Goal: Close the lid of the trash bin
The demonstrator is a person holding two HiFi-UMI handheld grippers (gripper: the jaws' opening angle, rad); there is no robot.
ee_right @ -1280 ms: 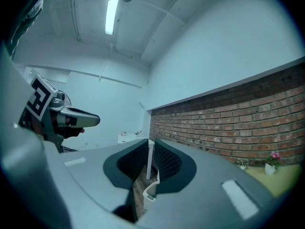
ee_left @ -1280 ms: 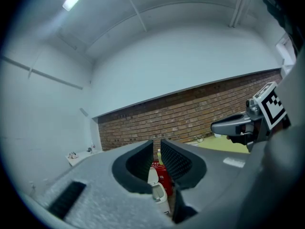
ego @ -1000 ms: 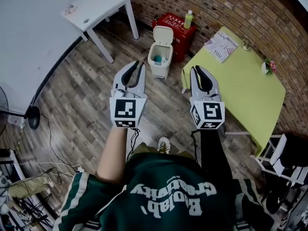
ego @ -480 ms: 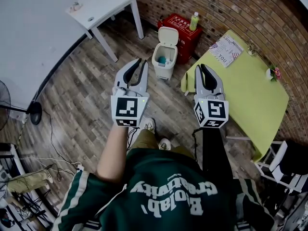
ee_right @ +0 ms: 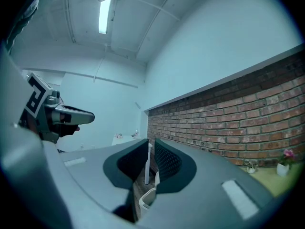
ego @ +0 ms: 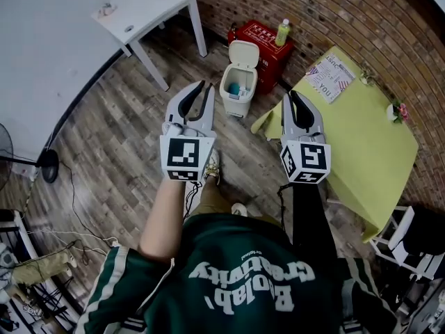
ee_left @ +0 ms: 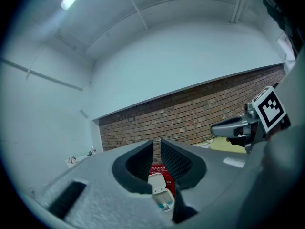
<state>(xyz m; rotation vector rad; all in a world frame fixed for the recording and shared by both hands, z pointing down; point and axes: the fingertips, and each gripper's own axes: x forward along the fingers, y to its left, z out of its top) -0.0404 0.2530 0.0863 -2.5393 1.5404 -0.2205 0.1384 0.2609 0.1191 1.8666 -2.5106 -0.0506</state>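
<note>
A small cream trash bin [ego: 237,92] stands on the wooden floor by the brick wall. Its lid [ego: 244,51] is tipped up and back, and there is blue-green rubbish inside. My left gripper [ego: 201,85] is held level just left of the bin and short of it. Its jaws are a narrow gap apart with nothing between them. My right gripper [ego: 289,96] hangs to the bin's right, over the table corner, narrowly open and empty too. The left gripper view shows the bin [ee_left: 162,199] low between the left gripper [ee_left: 157,145] jaws. The bin's rim [ee_right: 146,200] appears below the right gripper [ee_right: 151,146].
A red crate [ego: 260,42] with a green bottle [ego: 282,30] sits behind the bin against the wall. A yellow-green table [ego: 361,127] with a magazine [ego: 332,72] stands close on the right. A white table [ego: 142,9] stands to the left and a fan base [ego: 49,167] at far left.
Both grippers have moved forward toward the bin as the person stepped ahead. The bin and table corner now lie closer to the gripper tips. The jaws have not changed.
</note>
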